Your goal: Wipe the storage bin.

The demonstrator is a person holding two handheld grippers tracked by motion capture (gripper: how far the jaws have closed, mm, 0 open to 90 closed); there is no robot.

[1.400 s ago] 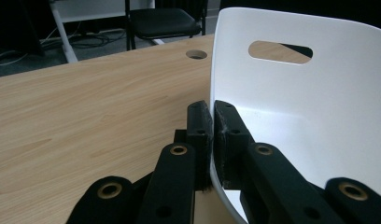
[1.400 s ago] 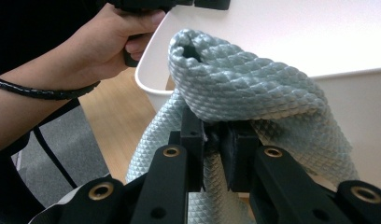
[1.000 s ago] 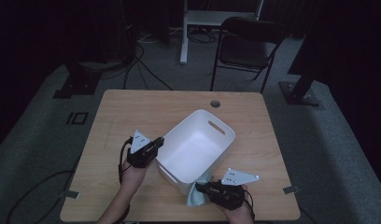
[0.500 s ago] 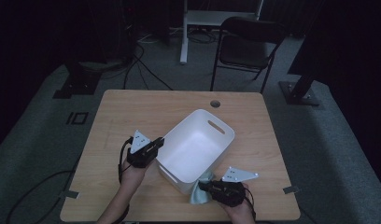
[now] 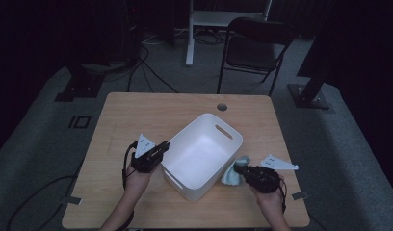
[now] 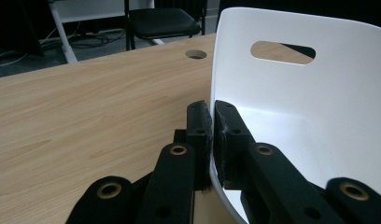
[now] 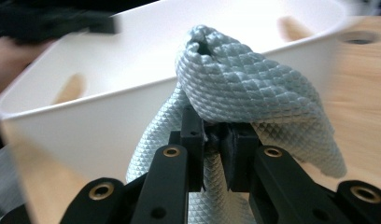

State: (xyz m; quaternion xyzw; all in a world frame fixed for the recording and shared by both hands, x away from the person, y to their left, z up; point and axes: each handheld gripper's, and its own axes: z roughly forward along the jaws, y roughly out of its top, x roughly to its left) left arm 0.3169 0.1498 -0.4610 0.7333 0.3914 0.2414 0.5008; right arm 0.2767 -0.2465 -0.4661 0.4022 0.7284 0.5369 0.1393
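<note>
The pale blue-grey waffle-weave cloth (image 7: 244,93) is hanging bunched in the right tool (image 7: 215,133), whose jaws are clenching a fold of it just outside the near-right wall of the white rectangular plastic tub (image 5: 203,155). From where I am standing, the cloth (image 5: 231,172) is sitting level with the tub's rim, part of it drooping down toward the light wooden desk (image 5: 137,115) and not yet inside the container. The left tool (image 6: 211,128) is clamping the tub's thin wall at its left corner, one jaw inside and one outside, steadying it; in the high view that left tool (image 5: 158,150) is pressing in from the person's left while the right tool (image 5: 239,169) is approaching from the other side. The tub is lying at an angle on the desk, its slot handles facing the far and near ends, and its inside is looking bare. I would judge that the step in hand is carrying the cloth over the rim to drop it into the tub. The next move is calling for a lift so the trailing end clears the wall, a short reach inward over the opening, and then letting the jaws part while the left tool is keeping the tub from sliding.
</note>
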